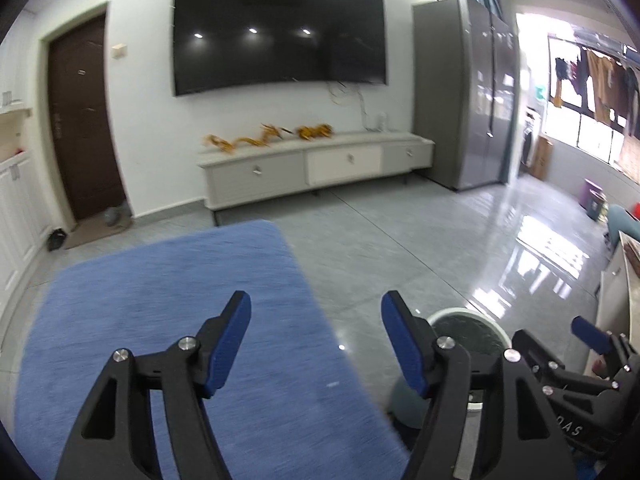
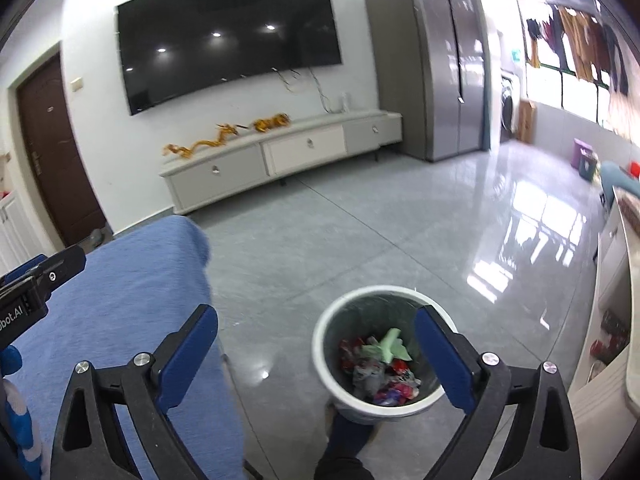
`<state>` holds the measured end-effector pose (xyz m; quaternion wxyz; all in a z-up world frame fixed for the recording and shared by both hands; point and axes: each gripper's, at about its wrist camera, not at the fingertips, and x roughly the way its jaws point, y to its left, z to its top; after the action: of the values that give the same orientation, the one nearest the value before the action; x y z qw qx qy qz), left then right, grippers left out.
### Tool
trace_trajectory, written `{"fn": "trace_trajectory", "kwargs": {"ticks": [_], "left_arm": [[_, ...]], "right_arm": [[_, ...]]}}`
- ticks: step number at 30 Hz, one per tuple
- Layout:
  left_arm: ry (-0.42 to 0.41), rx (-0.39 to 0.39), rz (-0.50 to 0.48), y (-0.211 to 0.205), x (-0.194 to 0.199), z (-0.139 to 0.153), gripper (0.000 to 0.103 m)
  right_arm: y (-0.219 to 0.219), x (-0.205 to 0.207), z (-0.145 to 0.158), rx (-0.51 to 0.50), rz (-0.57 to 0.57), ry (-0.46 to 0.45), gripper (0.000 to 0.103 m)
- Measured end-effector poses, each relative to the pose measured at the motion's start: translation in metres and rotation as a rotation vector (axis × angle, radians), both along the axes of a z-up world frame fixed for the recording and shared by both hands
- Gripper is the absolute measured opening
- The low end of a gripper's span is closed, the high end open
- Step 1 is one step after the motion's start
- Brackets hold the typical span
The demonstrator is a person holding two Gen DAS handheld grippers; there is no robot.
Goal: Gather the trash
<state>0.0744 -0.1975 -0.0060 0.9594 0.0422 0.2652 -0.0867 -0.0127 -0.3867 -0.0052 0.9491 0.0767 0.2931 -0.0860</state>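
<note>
left claw: my left claw [image 1: 316, 316] sits in the lower middle of the left wrist view, jaws spread wide with nothing between them; its blue pads [image 1: 230, 344] hang over the blue table [image 1: 160, 300].
right claw: my right claw [image 2: 316, 340] is also wide open and holds nothing; in its own view it fills the bottom of the frame, and in the left wrist view i see it at the lower right edge.
trash bin: the white trash bin [image 2: 332, 384] stands on the floor [image 2: 360, 240] just right of the blue table, lower centre of the right wrist view, partly behind my right finger. in the left wrist view only part of its rim shows, lower right, behind my left claw's right finger.
trash: crumpled wrappers [image 2: 380, 376] in red, white and grey plus a pale green scrap lie inside the bin.
table: the blue cloth surface takes the lower left of both views.
room: a dark tv [image 1: 280, 32] hangs on the white wall, upper centre, above a low white cabinet [image 1: 320, 164] with yellow ornaments on top; a grey fridge [image 1: 464, 92] stands to the right, a brown door [image 1: 84, 120] to the left.
sharpness: both views are slightly blurred.
</note>
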Motion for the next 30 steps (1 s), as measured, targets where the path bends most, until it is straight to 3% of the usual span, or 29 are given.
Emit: {"fn": "trace_trajectory", "kwargs": {"ticks": [3,5,10,17,30], "left_arm": [[-0.034,0.001,0.041,0.029,-0.023,0.010,0.067],[-0.055,0.001,0.069,0.048,-0.037,0.016,0.077],[-0.104,-0.007,0.131,0.086,-0.067,0.027,0.081],[-0.178,-0.041,0.207,0.131,-0.105,0.041,0.099],[-0.239,-0.073,0.234,0.164,-0.137,0.047,0.103]], "right_arm": [[0.025,-0.011,0.013,-0.020,0.033,-0.032,0.103],[0.040,-0.019,0.023,-0.035,0.054,-0.054,0.103],[0.075,-0.034,0.039,-0.074,0.103,-0.093,0.103],[0.113,-0.050,0.050,-0.106,0.142,-0.143,0.103],[0.154,-0.070,0.051,-0.164,0.134,-0.183,0.103]]}}
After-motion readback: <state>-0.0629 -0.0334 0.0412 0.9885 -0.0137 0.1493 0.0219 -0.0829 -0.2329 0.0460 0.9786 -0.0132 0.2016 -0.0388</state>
